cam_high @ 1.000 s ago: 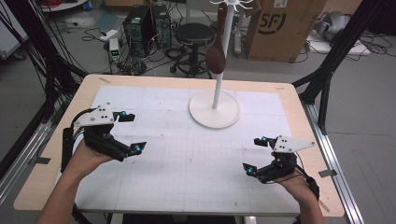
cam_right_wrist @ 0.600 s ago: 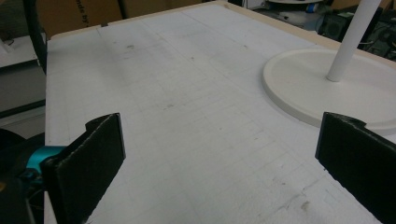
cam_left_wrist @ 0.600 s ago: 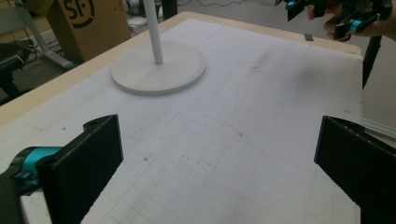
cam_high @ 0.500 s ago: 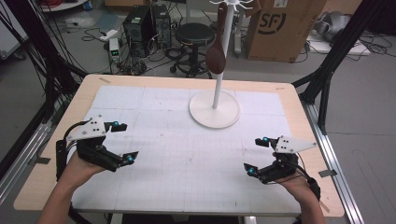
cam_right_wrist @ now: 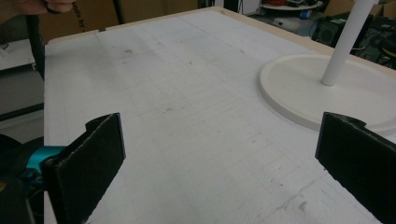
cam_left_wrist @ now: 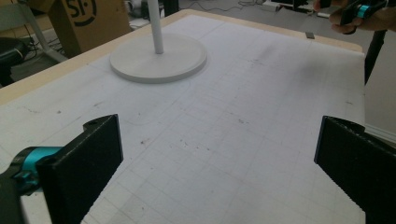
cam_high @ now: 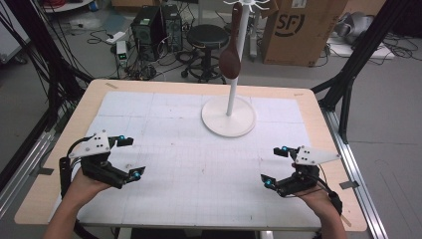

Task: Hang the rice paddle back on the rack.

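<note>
A person sits at a white gridded table (cam_high: 199, 164) holding a two-jaw gripper in each hand. The left gripper (cam_high: 130, 157) hovers low at the table's near left, its black jaws spread wide apart with nothing between them. Ahead of both grippers and between them, at the far middle of the table, stands a white stand (cam_high: 229, 117) with a round base and upright pole; a brown spoon (cam_high: 231, 55) hangs beside the pole. The right gripper (cam_high: 272, 166) sits at the near right, jaws likewise gaping wide, gripping nothing.
</note>
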`<action>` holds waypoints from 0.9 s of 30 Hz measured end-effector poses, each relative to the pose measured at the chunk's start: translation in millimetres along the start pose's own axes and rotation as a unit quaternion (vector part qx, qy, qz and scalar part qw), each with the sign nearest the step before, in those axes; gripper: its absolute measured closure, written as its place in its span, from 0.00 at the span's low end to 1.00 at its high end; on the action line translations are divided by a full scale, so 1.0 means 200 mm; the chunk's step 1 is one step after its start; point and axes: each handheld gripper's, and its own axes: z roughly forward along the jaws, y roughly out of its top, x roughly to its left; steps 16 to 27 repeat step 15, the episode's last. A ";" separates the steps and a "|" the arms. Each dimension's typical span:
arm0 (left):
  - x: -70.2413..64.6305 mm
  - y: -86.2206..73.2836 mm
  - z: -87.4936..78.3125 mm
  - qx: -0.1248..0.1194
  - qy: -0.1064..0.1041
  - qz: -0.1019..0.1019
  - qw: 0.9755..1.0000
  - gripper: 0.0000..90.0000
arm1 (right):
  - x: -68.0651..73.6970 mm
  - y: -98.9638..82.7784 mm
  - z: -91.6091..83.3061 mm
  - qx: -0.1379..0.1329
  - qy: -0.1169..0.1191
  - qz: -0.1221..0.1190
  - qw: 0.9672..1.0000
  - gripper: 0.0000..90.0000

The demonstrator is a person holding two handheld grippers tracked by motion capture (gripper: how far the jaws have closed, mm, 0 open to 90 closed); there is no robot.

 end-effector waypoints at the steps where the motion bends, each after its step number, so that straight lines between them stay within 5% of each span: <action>1: 0.00 -0.01 0.00 -0.003 0.001 0.002 1.000 0.02 | 0.00 0.00 0.00 0.000 0.001 0.001 1.000 0.00; 27: 0.01 -0.04 -0.02 -0.015 0.001 -0.002 1.000 0.02 | 0.00 -0.01 0.00 -0.002 0.001 0.000 1.000 0.00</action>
